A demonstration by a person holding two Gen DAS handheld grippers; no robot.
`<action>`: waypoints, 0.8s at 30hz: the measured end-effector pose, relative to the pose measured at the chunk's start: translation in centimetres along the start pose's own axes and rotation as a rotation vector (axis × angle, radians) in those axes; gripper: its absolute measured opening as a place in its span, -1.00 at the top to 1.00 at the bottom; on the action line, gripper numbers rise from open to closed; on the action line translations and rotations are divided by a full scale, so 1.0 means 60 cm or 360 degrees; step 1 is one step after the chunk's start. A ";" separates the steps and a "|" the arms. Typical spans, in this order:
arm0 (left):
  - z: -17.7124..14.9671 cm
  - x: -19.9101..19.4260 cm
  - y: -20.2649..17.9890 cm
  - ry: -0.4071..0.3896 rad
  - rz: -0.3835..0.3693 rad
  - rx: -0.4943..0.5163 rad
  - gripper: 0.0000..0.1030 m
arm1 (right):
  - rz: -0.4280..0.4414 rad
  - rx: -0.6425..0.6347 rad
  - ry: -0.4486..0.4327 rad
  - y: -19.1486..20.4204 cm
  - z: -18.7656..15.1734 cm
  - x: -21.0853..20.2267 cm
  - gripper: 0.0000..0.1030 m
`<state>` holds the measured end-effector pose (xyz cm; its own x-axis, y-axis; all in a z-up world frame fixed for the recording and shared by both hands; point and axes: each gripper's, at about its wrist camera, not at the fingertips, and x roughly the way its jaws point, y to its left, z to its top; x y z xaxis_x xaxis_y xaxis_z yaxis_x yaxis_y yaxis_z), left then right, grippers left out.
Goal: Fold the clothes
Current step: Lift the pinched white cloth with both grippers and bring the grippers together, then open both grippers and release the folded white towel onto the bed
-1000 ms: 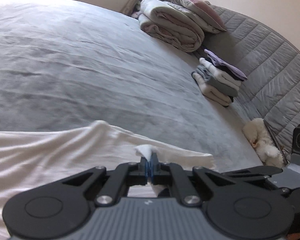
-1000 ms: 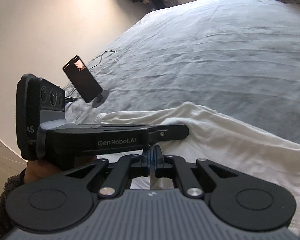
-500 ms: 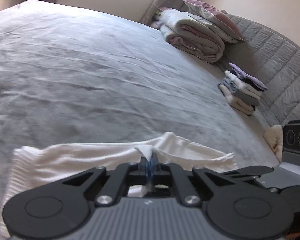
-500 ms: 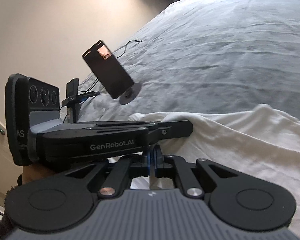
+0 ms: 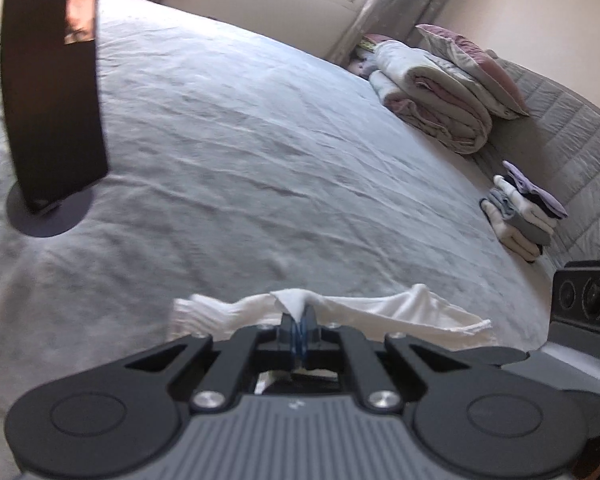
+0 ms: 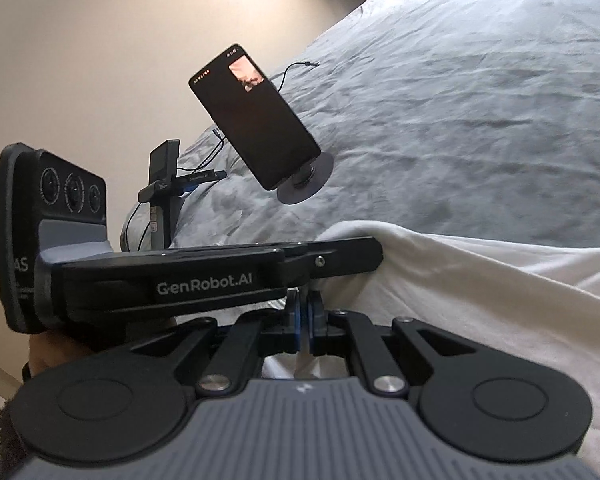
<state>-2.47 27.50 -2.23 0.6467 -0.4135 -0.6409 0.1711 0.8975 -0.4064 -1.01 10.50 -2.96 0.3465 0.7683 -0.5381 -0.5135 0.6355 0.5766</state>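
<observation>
Left gripper [image 5: 300, 330]: jaws pinched together on a fold of the white garment [image 5: 380, 312]. A small peak of cloth sticks up above the blue pads [image 5: 296, 334], and the fabric runs off to both sides of the pinch, ribbed hem bunched on one side, raw edge trailing on the other.

Right gripper [image 6: 303, 326]: jaws nearly closed, only a thin slit between the pads. White fabric shows in the slit and below it, so I read it as clamped on the same garment. The left gripper's body crosses just in front of my right fingertips, so the pinch point itself is partly hidden.

Garment sits at the near edge of the bed [image 5: 260, 140], with most of the grey bedspread bare beyond it. In the right wrist view the cloth drapes off to the right of the gripper in broad soft folds.

Phone on a round stand [image 6: 256, 120] stands on the bed, beyond the garment and well apart from it, screen mostly dark. At the far side of the bed by the quilted headboard [image 5: 572, 132]: a folded duvet and pillow [image 5: 440, 96], and nearer, a small stack of folded clothes [image 5: 520, 212].

A hand [image 6: 56, 354] grips the left gripper's handle, only partly visible.
</observation>
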 end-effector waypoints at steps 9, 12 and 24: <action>0.004 0.013 0.037 0.0045 0.0065 -0.0078 0.96 | 0.0043 0.0064 0.0030 -0.007 -0.002 0.041 0.88; 0.004 0.022 0.045 0.0069 0.0080 -0.0100 0.95 | 0.0075 0.0063 0.0051 -0.002 -0.006 0.043 0.85; 0.011 -0.024 0.074 -0.0131 0.0186 -0.0190 0.91 | 0.0202 0.0058 0.0137 0.018 -0.025 0.051 0.70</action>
<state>-2.13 32.19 -2.67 0.7164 -0.2889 -0.6351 0.0050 0.9123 -0.4095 -1.67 13.40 -4.92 0.2115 0.8342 -0.5093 -0.5193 0.5374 0.6644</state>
